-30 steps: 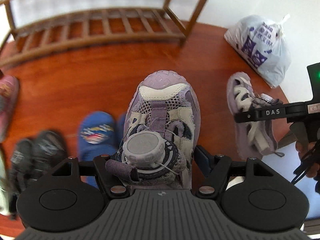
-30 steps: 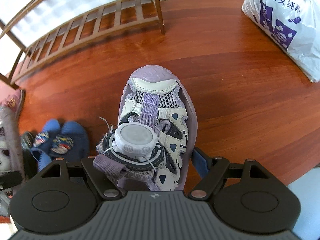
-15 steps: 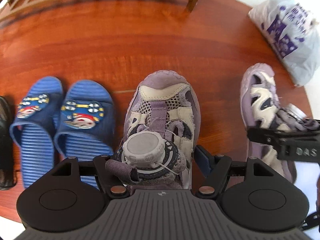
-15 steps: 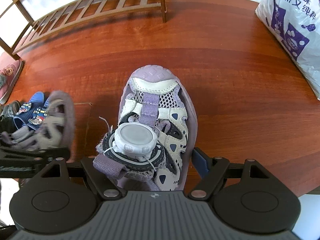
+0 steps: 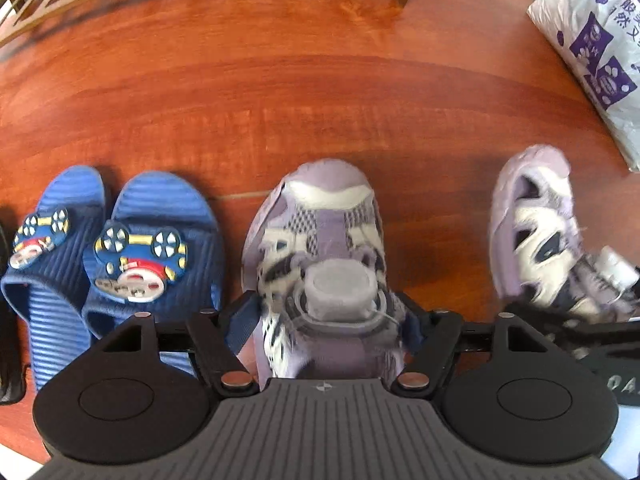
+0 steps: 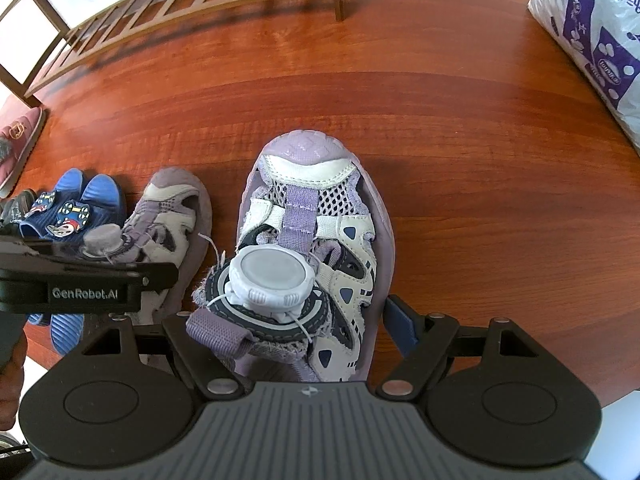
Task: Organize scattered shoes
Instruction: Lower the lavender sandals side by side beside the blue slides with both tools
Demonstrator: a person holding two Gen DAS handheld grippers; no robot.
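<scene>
A pair of purple-and-white sandals with round dial closures. My left gripper (image 5: 332, 320) is shut on one sandal (image 5: 320, 216), which is blurred and sits low between the blue pads, just right of the blue slippers (image 5: 152, 248). My right gripper (image 6: 308, 320) is shut on the other sandal (image 6: 316, 216), toe forward, held close above the red-brown floor (image 6: 440, 120). In the right wrist view the left sandal (image 6: 172, 216) lies immediately left of the right one, toe on the floor. In the left wrist view the right sandal (image 5: 536, 224) shows at the right.
A wooden shoe rack (image 6: 200, 4) stands along the far wall. A white plastic bag with purple print (image 6: 592, 32) lies at the far right. A pink slipper (image 6: 20, 136) and dark shoes (image 5: 6, 340) lie left of the blue slippers (image 6: 76, 208).
Both grippers came down and back from the rack with their sandals. The left sandal now sits beside the blue slippers and has shifted lower between the fingers. The right sandal has drawn up beside it.
</scene>
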